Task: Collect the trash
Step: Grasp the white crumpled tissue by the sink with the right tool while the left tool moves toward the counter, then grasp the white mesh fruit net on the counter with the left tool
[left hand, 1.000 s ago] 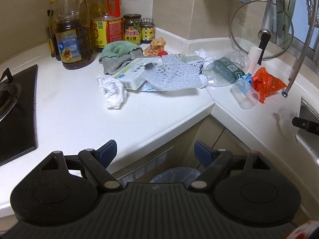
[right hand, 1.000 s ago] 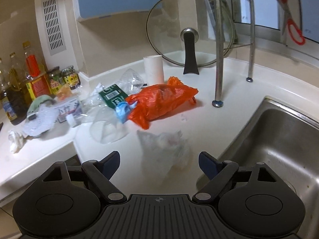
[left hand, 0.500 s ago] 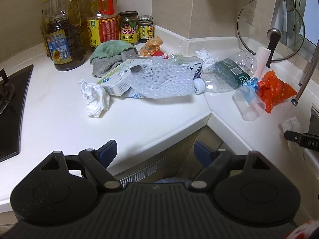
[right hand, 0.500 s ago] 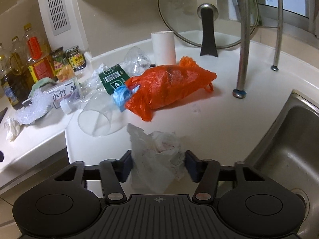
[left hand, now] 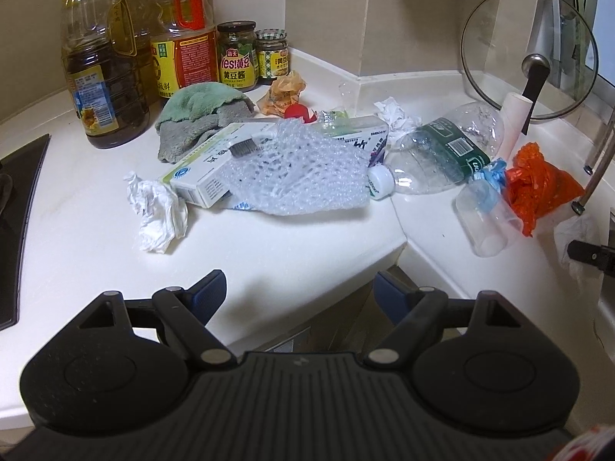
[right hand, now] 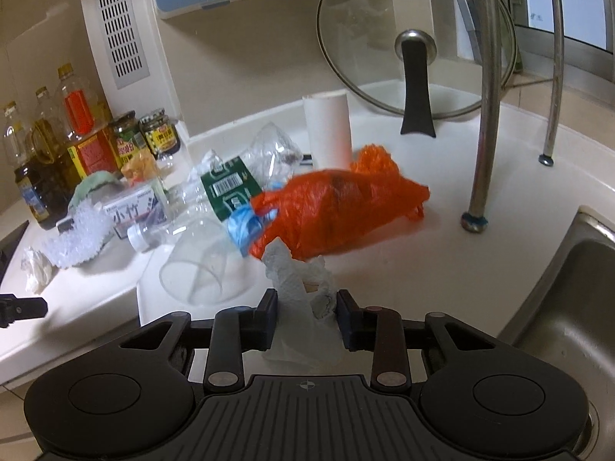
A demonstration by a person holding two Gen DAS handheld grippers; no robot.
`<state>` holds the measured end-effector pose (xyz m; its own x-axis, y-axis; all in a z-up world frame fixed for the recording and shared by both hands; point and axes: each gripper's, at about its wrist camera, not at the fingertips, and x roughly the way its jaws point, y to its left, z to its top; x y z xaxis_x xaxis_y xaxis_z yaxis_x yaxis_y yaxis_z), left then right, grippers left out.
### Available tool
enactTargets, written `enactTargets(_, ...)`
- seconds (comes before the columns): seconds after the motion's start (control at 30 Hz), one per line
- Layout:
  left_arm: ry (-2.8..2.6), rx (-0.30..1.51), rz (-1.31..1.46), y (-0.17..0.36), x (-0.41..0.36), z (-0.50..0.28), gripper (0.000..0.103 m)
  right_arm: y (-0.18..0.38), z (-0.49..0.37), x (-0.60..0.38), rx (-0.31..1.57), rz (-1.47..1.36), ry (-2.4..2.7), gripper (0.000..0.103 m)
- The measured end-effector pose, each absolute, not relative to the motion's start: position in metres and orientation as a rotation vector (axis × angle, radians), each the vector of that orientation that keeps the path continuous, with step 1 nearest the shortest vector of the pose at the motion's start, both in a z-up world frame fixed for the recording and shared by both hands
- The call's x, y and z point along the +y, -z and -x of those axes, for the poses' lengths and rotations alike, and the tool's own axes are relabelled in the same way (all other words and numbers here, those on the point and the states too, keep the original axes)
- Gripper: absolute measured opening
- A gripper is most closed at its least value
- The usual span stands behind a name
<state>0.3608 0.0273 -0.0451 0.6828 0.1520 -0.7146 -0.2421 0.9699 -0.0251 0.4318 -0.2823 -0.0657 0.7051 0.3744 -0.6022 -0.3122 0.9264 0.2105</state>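
My right gripper (right hand: 306,307) is closing its jaws on a crumpled white paper towel (right hand: 298,282), and both pads touch it. It sits on the white counter (right hand: 403,269) by the sink, in front of an orange plastic bag (right hand: 338,207) and a clear cup (right hand: 196,265) lying on its side. My left gripper (left hand: 299,288) stands open with nothing in it, above the counter's front corner. Ahead of it lie a crumpled tissue (left hand: 157,211), a sheet of bubble wrap (left hand: 300,176) over a carton (left hand: 209,169), and a crushed plastic bottle (left hand: 442,153).
Oil bottles (left hand: 103,88) and jars (left hand: 236,55) line the back wall beside a green cloth (left hand: 200,115). A glass lid (right hand: 415,38) and a paper roll (right hand: 328,126) stand behind the trash. Rack legs (right hand: 484,115), the sink (right hand: 576,307) and the stove (left hand: 19,211) border the counter.
The right jaws have come together around the paper towel, which now stands bunched up between them. Both grippers have moved closer to the trash on the counter.
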Motion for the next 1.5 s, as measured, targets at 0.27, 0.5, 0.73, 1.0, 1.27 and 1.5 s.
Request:
enactTargets(0.27,-0.240,0.754,0.205,0.050,0.041,-0.379,0.068,0.062,-0.445,-0.285,0.678,-0.108,-0.373,0.033)
enactTargets(0.5,-0.300,0.685,0.369,0.056,0.068,-0.393,0.066,0.064,-0.452,-0.293,0.686,-0.115,-0.355,0.033)
enactTargets(0.73,-0.341,0.642,0.489,0.066,0.088,-0.408,0.062,0.067,-0.454,-0.300,0.700,-0.125,-0.339,0.033)
enactTargets(1.0,-0.345,0.648,0.489,0.072,0.091,-0.416,0.011,0.067,-0.453,-0.308,0.705,-0.132,-0.324,0.033)
enactTargets(1.27,-0.336,0.625,0.438,0.057,0.081,-0.396,0.005,0.066,-0.450,-0.307,0.704,-0.138,-0.367,0.033)
enactTargets(1.5,-0.345,0.608,0.380,0.036,0.065,-0.362,0.005,0.063,-0.441,-0.296,0.696,-0.143,-0.470,0.033)
